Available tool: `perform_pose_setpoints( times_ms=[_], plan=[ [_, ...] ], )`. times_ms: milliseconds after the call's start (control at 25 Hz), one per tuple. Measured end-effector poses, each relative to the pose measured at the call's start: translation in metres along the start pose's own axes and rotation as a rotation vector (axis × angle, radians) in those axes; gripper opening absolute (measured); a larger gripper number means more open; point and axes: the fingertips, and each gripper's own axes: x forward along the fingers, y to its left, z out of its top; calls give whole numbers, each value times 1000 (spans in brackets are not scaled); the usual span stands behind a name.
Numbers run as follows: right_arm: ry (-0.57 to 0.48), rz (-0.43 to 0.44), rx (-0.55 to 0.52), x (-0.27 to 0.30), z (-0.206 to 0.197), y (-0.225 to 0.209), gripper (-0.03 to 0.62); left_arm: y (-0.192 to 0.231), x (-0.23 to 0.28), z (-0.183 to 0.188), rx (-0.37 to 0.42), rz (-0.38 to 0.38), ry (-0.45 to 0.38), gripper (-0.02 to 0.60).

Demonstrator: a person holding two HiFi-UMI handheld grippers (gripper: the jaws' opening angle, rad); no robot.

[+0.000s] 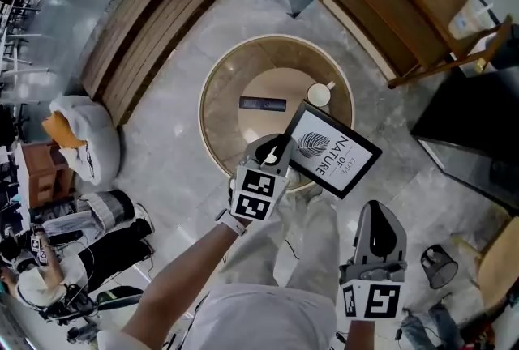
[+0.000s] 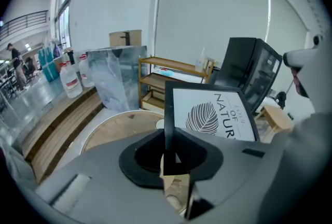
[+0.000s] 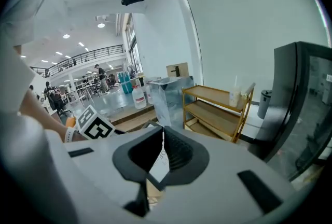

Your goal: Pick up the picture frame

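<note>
Wooden round table [image 1: 212, 97], grey floor [image 1: 166, 158]; left gripper [image 1: 276, 151] clamps picture frame [image 1: 334, 151]; right gripper [image 1: 378, 217] seemingly closed.

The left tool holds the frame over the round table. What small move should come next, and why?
Probably lift the picture frame slightly higher, slowly: the left tool pinches only one edge, the frame hangs tilted over the round table, and the white cup sits near its corner.
</note>
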Motion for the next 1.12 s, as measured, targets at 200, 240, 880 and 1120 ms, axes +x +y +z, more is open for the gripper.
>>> perform_pose_setpoints(
  times_ms=[200, 240, 880, 1120],
  plan=[
    [-41, 0, -22, -17, 39, 8, 6, 11, -53, 27, -108, 53, -71, 61],
    [-47, 0, -27, -21, 47, 10, 6, 13, -65, 33, -125, 62, -88, 61],
    [-186, -64, -38, -88, 143, 45, 6, 17, -233, 127, -203, 97, -393, 61],
    [-232, -69, -66, -102, 162, 70, 6, 13, -279, 139, -154, 85, -461, 61]
  ],
)
